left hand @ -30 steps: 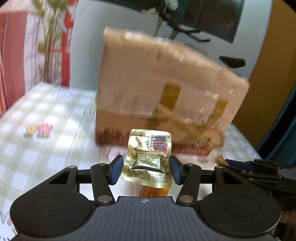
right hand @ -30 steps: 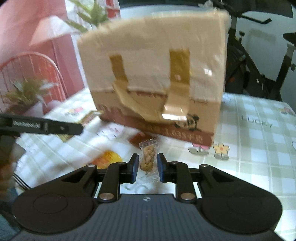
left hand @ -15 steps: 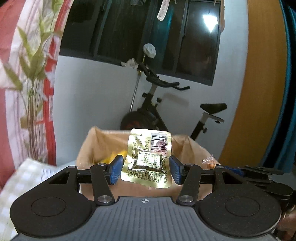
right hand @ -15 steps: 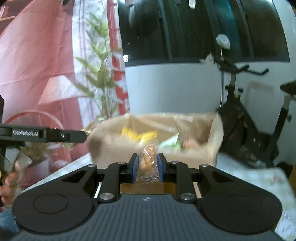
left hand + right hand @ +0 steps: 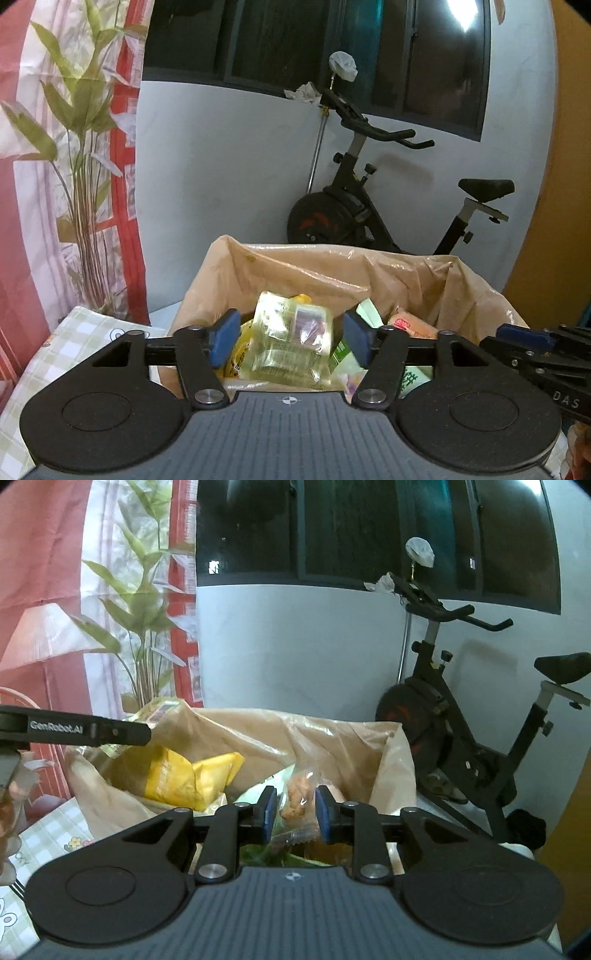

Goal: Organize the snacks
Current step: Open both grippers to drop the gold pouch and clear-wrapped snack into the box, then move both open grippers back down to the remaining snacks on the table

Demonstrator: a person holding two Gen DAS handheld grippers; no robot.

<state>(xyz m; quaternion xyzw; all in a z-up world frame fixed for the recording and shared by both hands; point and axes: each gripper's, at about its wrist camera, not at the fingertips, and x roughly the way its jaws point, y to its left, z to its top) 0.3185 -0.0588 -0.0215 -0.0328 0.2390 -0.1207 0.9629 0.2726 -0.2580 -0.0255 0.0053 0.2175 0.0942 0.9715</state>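
We are looking along the right gripper (image 5: 294,814), whose blue pads have just been easing apart; the clear packet of brown snack pieces (image 5: 296,800) is sitting between them, and we cannot tell whether the pads are still pressing it. Below it the plastic-lined cardboard box (image 5: 391,771) is standing open, holding a yellow packet (image 5: 192,775) toward its left side and some green and white wrappers under the fingers. The left gripper (image 5: 122,733) is reaching in from the left edge over the box's left rim, with a pale gold packet (image 5: 157,710) showing blurred just behind its tip. An exercise bike (image 5: 461,720) is standing against the wall at right, and a checked tablecloth (image 5: 48,834) is showing at lower left.
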